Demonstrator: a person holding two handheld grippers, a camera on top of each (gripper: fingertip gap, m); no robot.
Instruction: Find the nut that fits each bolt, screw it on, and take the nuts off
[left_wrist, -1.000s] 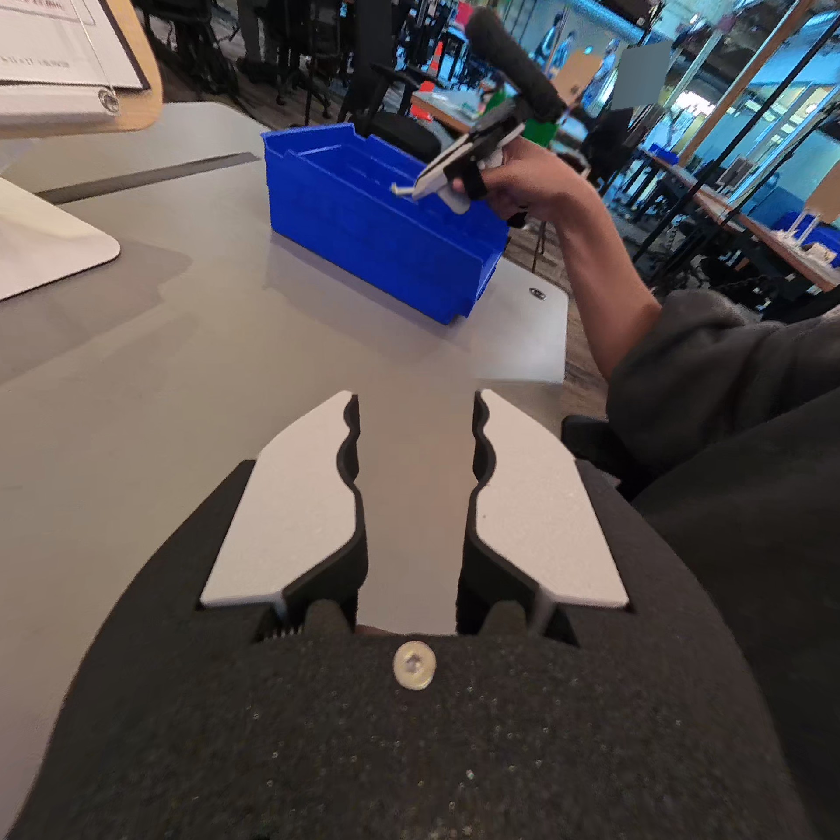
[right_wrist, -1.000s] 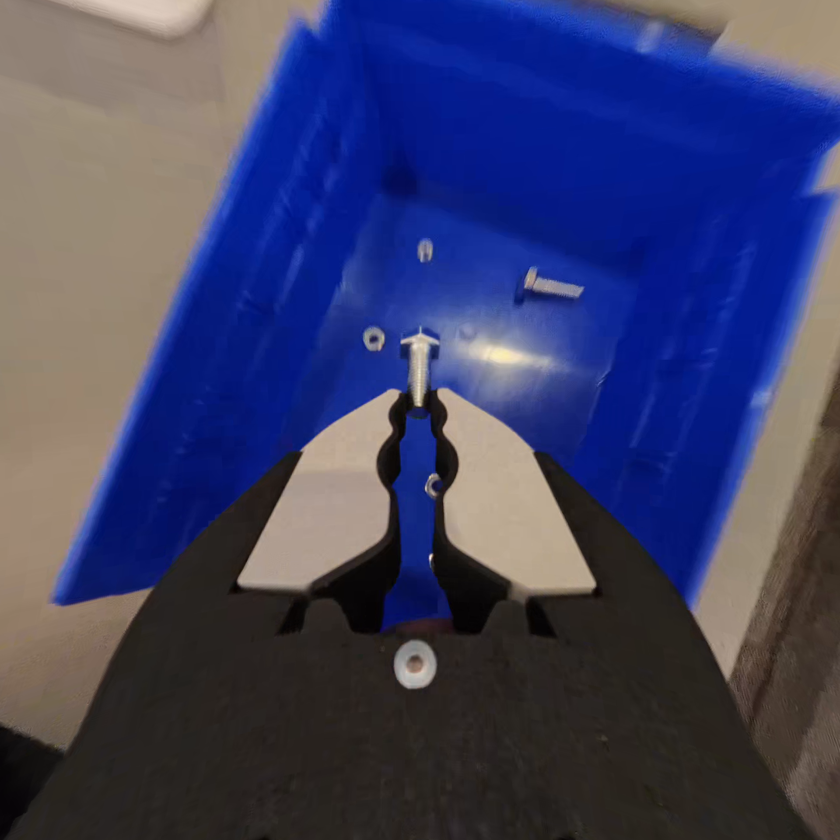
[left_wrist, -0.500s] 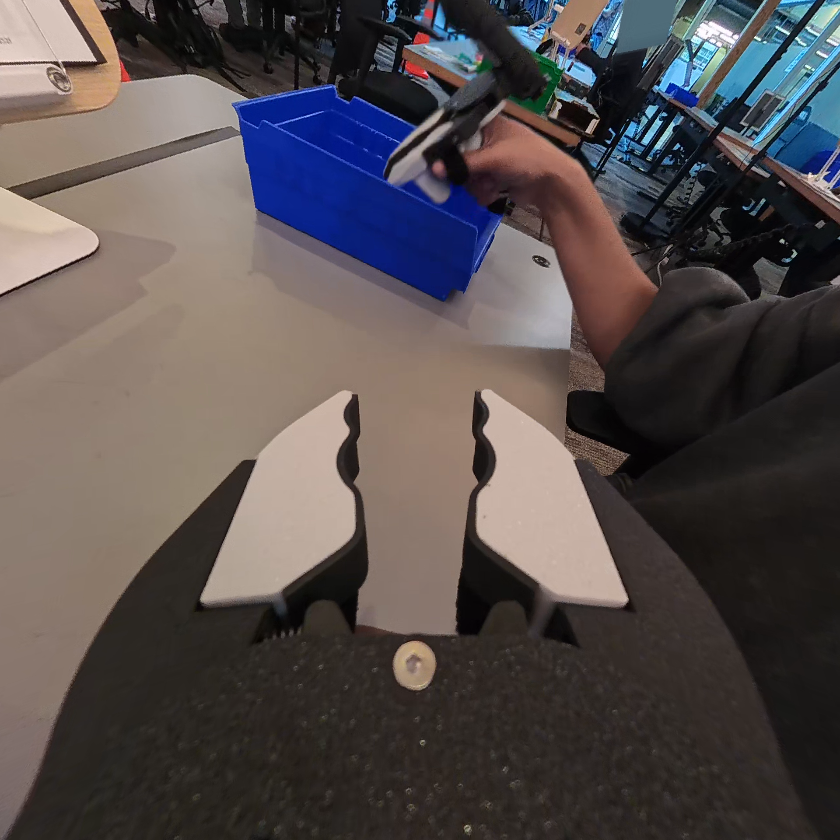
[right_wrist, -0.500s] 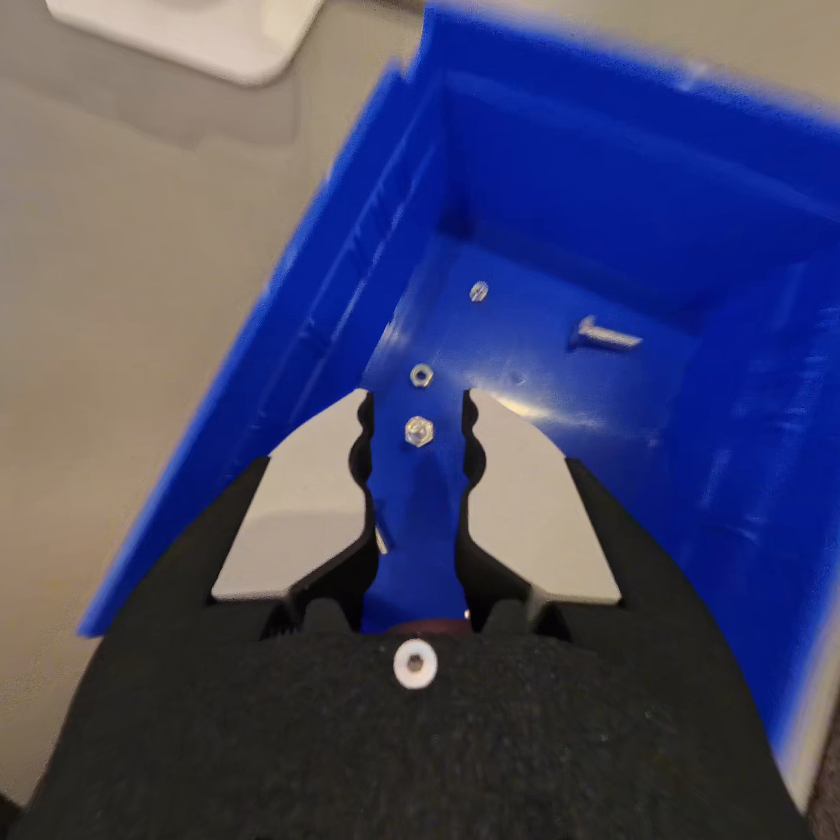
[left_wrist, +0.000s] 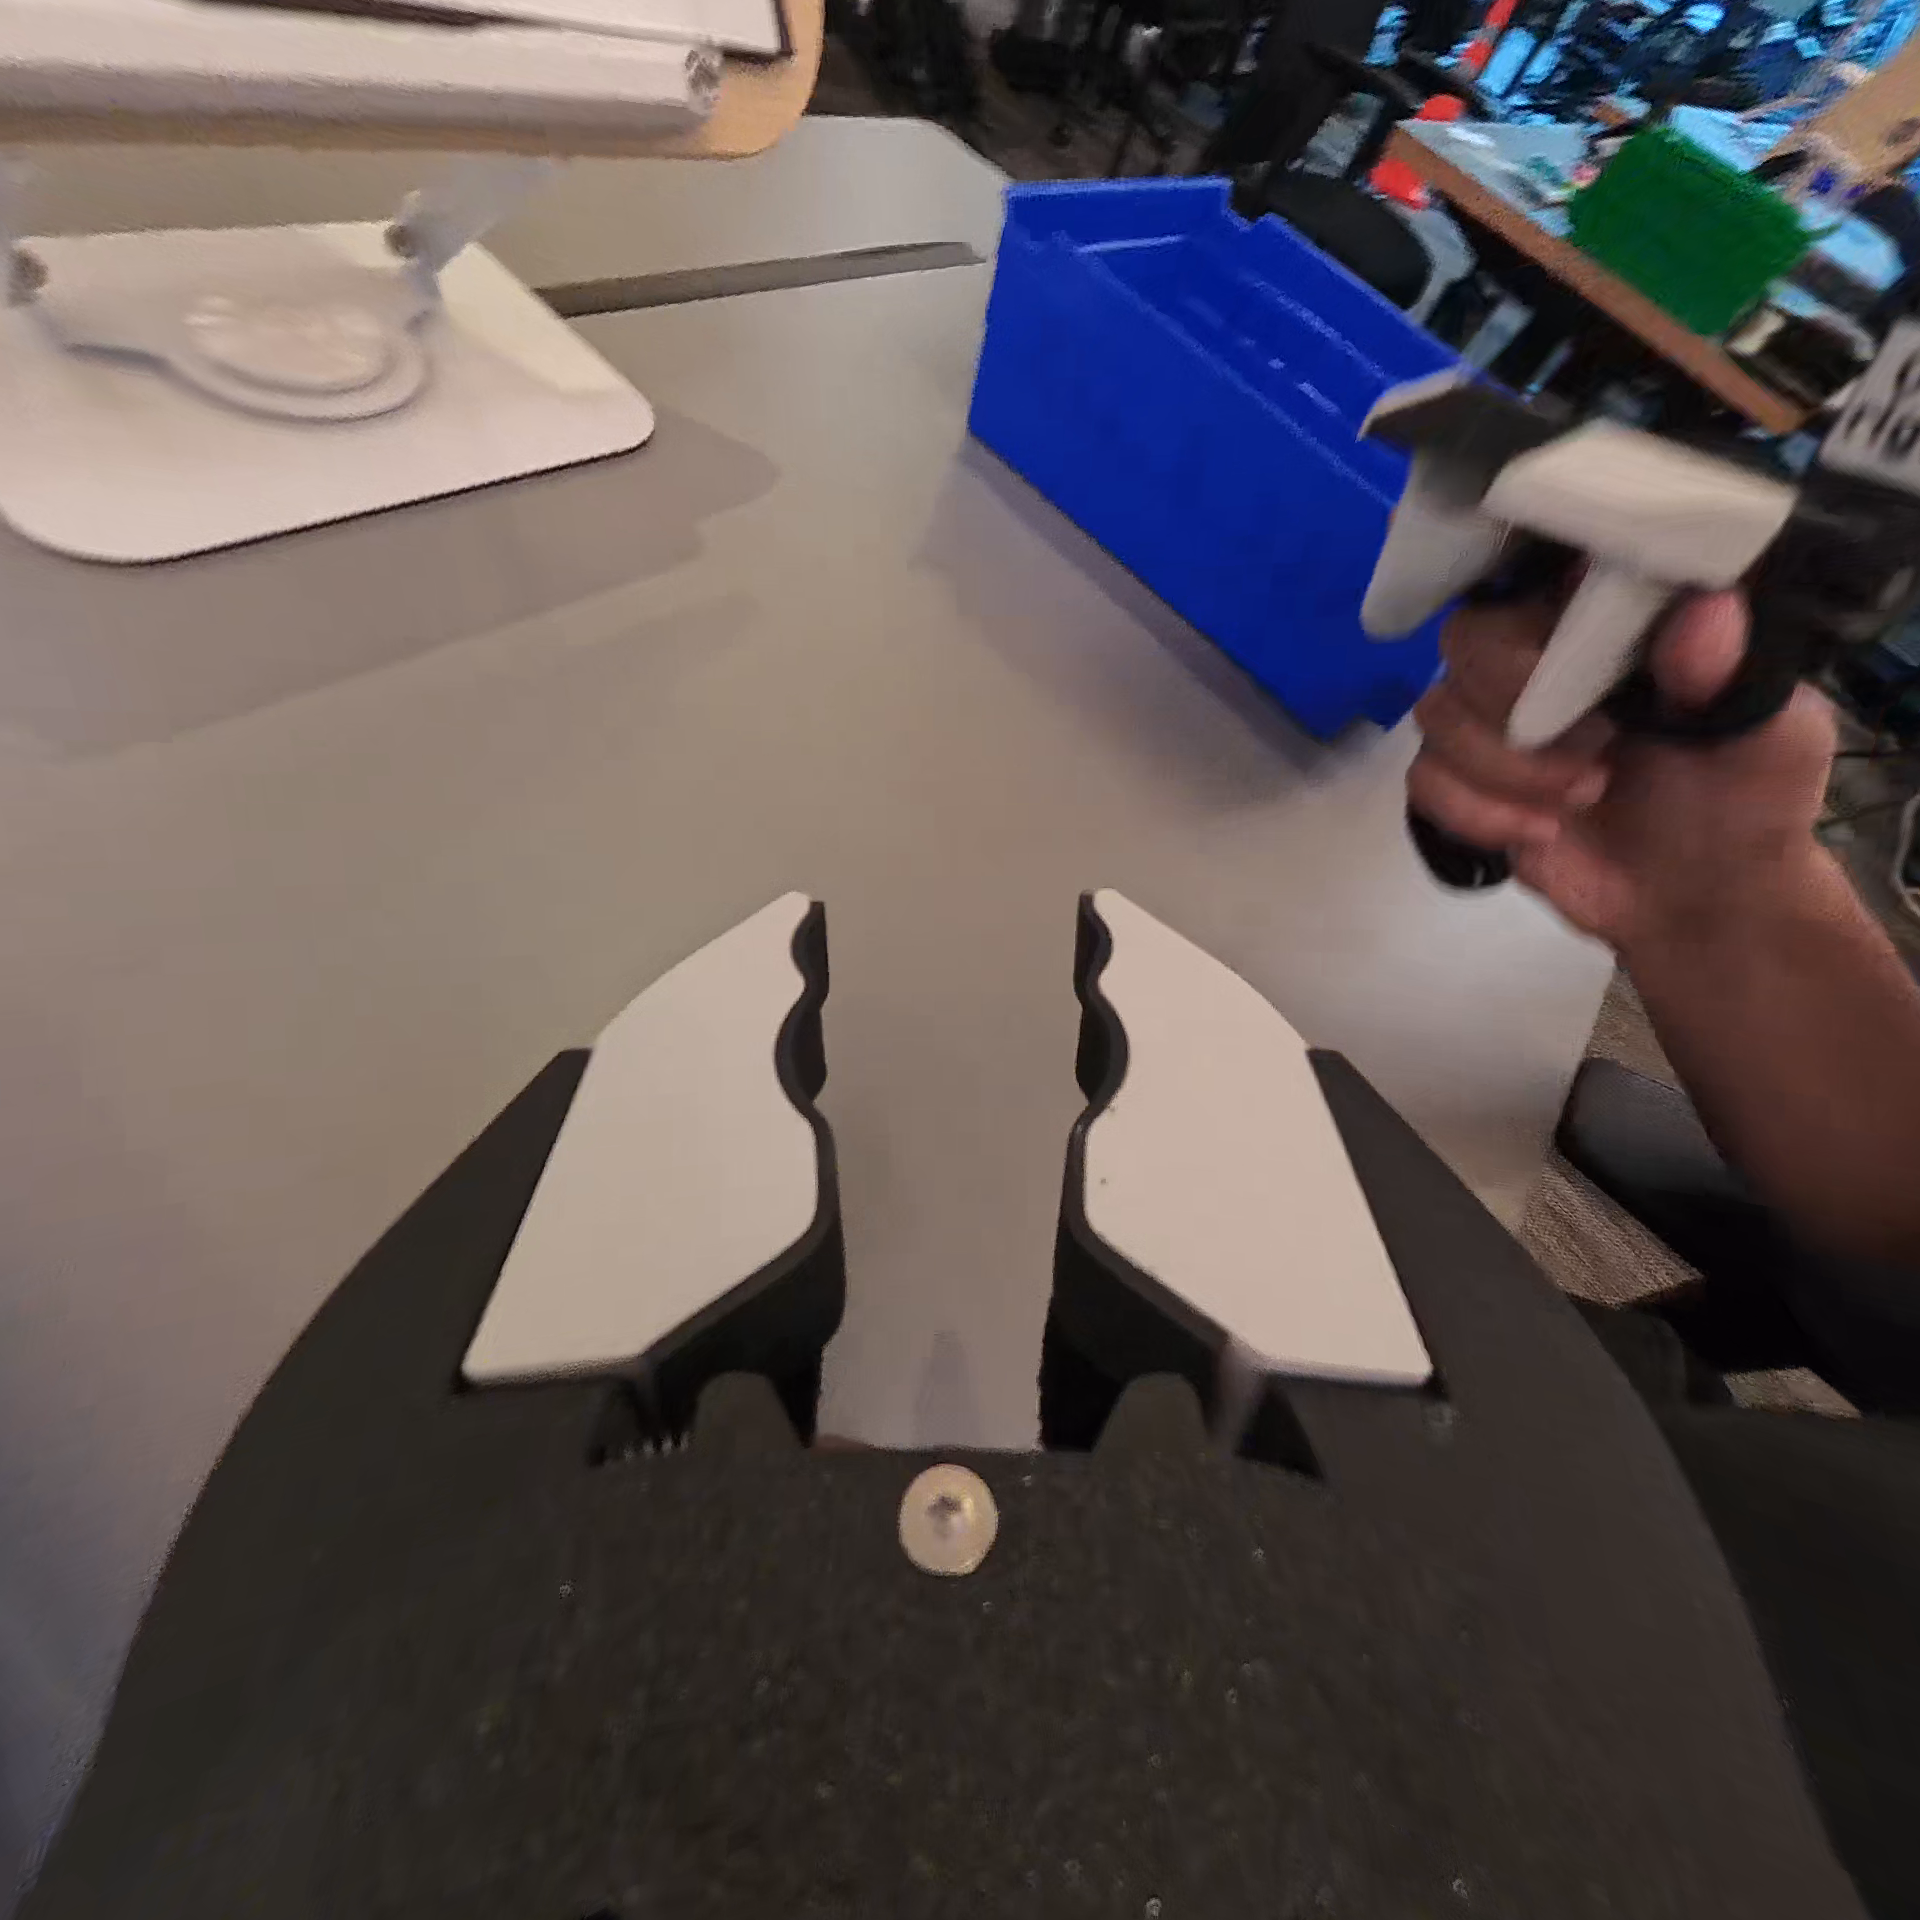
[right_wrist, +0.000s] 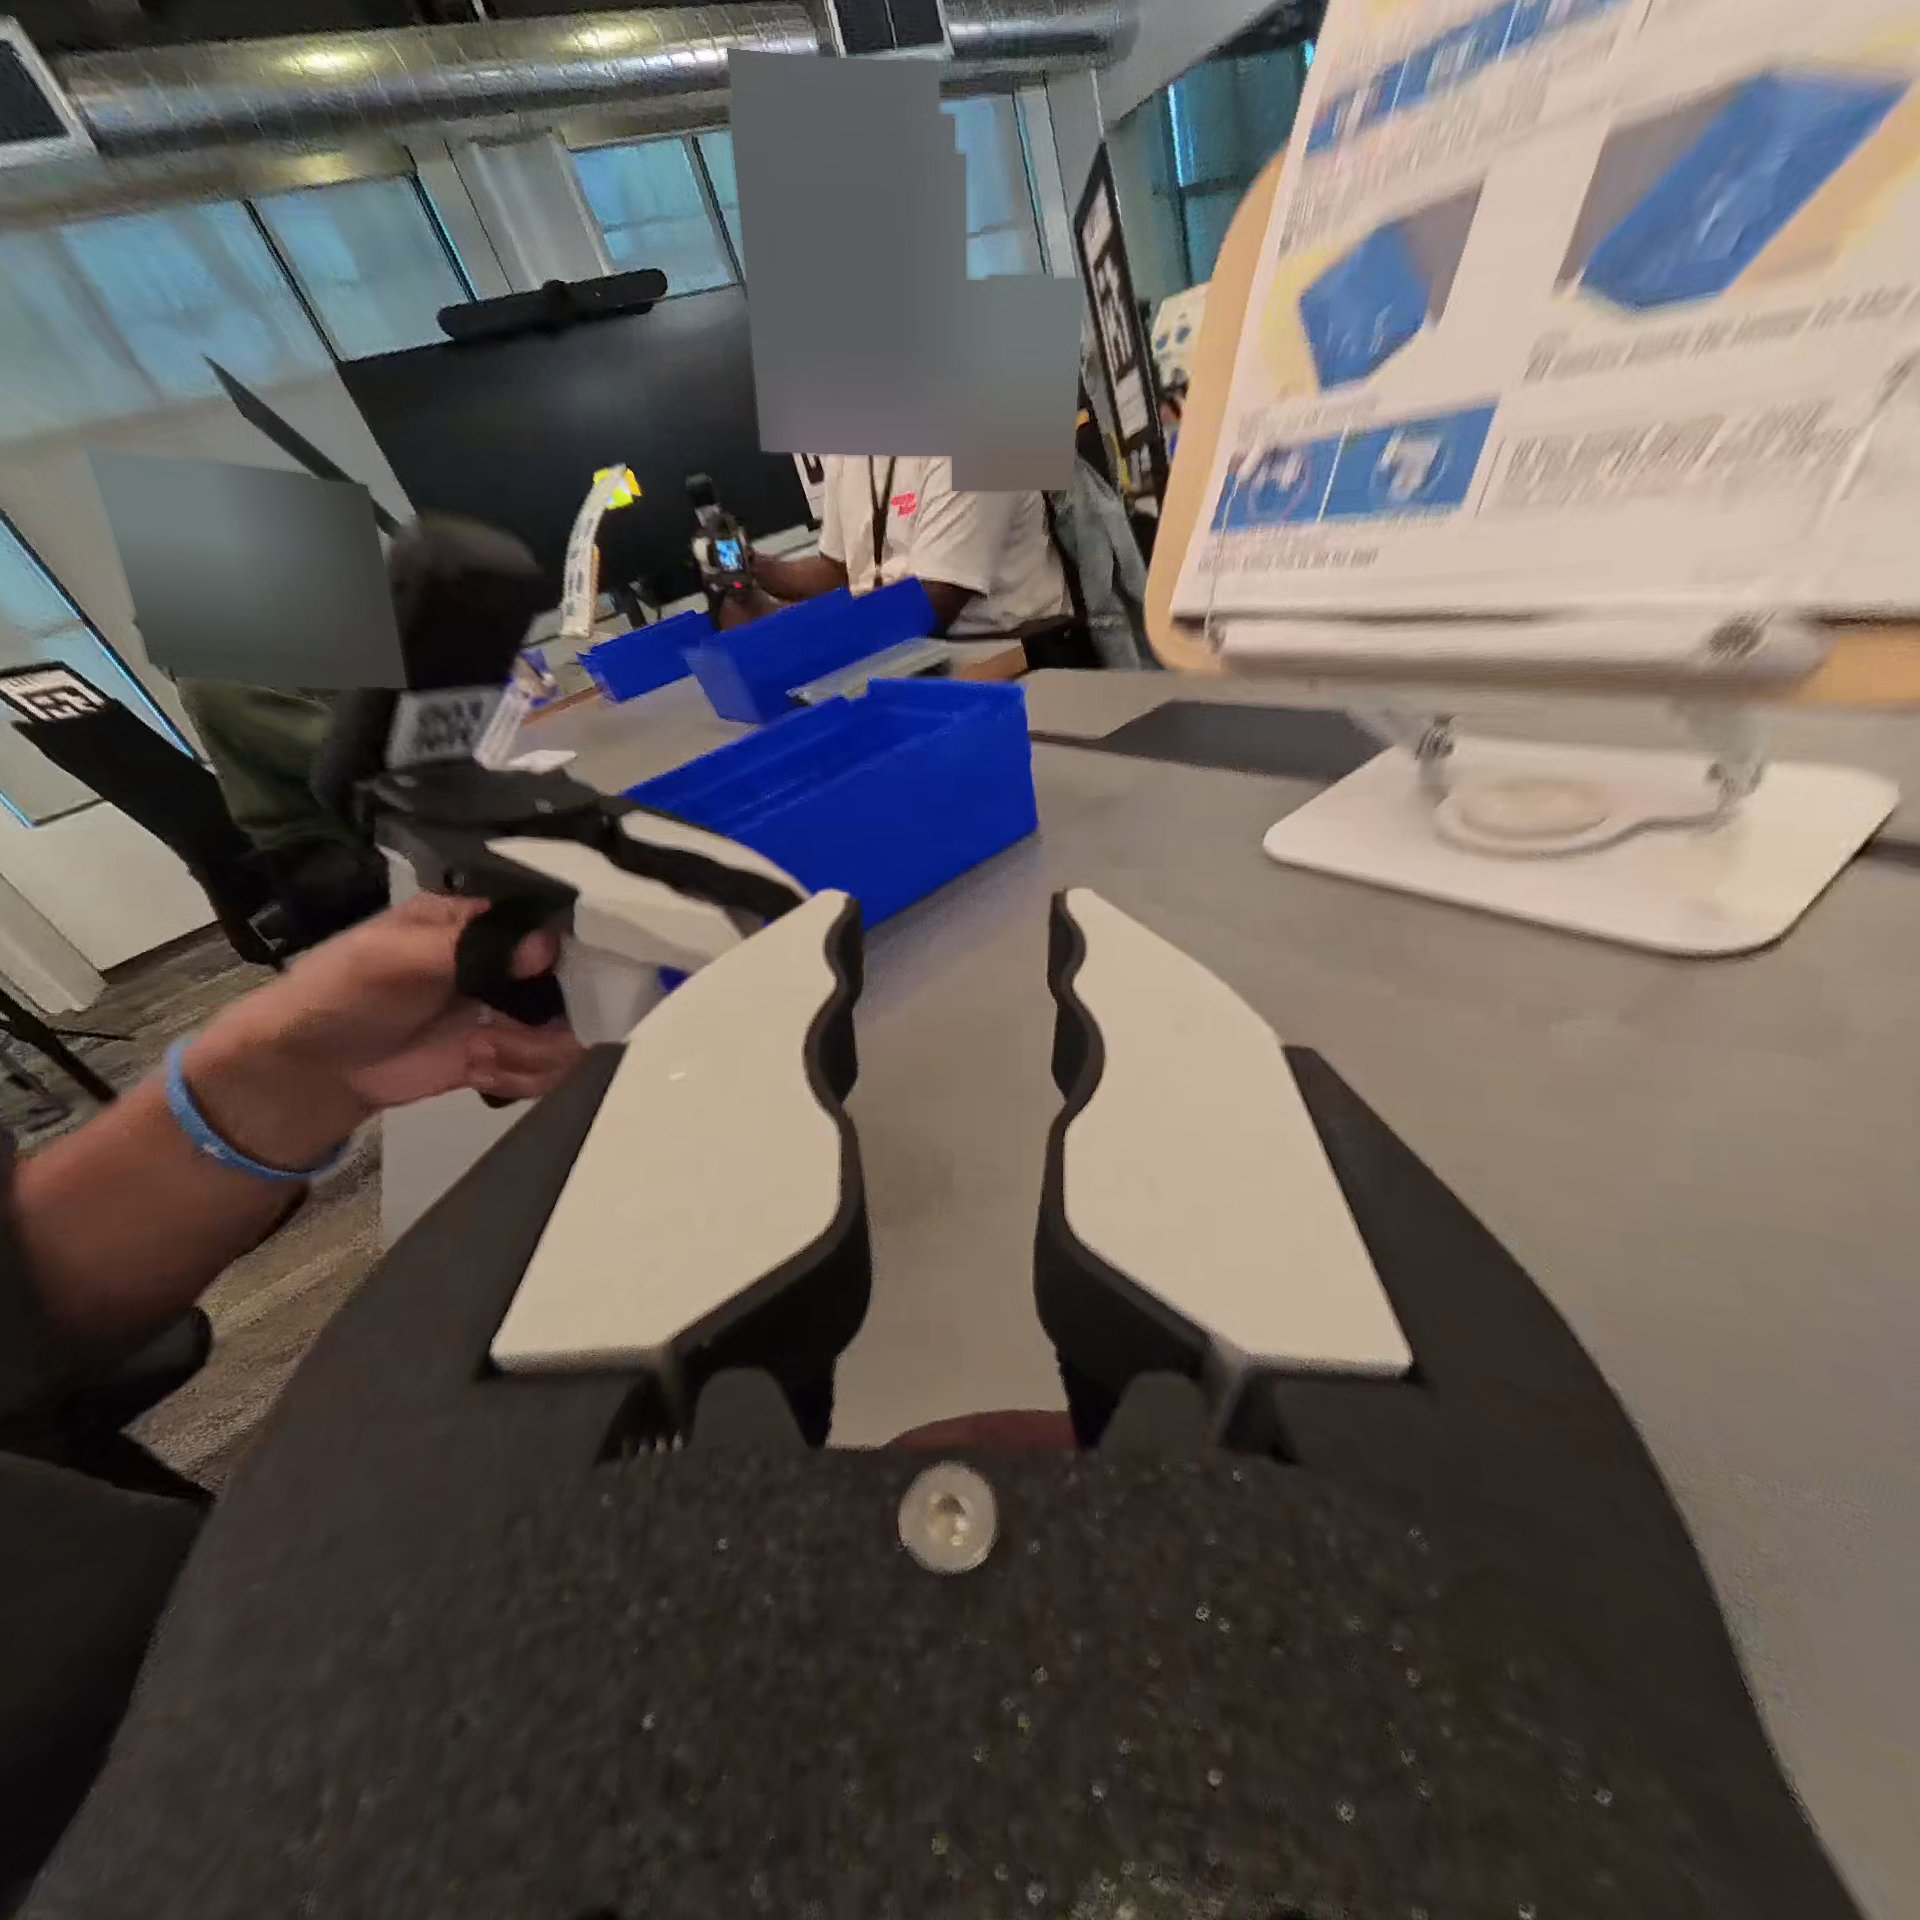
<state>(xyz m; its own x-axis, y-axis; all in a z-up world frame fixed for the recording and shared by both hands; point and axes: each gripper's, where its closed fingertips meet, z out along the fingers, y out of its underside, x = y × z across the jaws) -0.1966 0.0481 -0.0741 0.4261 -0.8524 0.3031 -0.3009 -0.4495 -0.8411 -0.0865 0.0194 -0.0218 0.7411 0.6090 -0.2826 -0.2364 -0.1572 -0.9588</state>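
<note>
The blue bin (left_wrist: 1195, 436) stands on the grey table (left_wrist: 520, 831), ahead and to the right of my left gripper (left_wrist: 951, 914). My left gripper is open and empty, low over bare table. My right gripper (right_wrist: 956, 904) is also open and empty over the table, with the bin (right_wrist: 883, 790) just beyond its tips. Each gripper shows in the other's view: the right one (left_wrist: 1392, 499) in front of the bin's near end, the left one (right_wrist: 675, 873) at the left, both hand-held. No bolts or nuts show; the bin's inside is hidden.
A white stand base (left_wrist: 312, 416) carrying a tilted board with printed sheets (right_wrist: 1558, 312) stands at the far side of the table. More blue bins (right_wrist: 790, 644) sit on a farther table, with a person behind them. The table edge (left_wrist: 1507, 1039) runs close on the right.
One second ago my right gripper held a bolt over the bin. It opened, the bolt dropped in, and the gripper pulled back out level with the table. My left gripper's view swung left.
</note>
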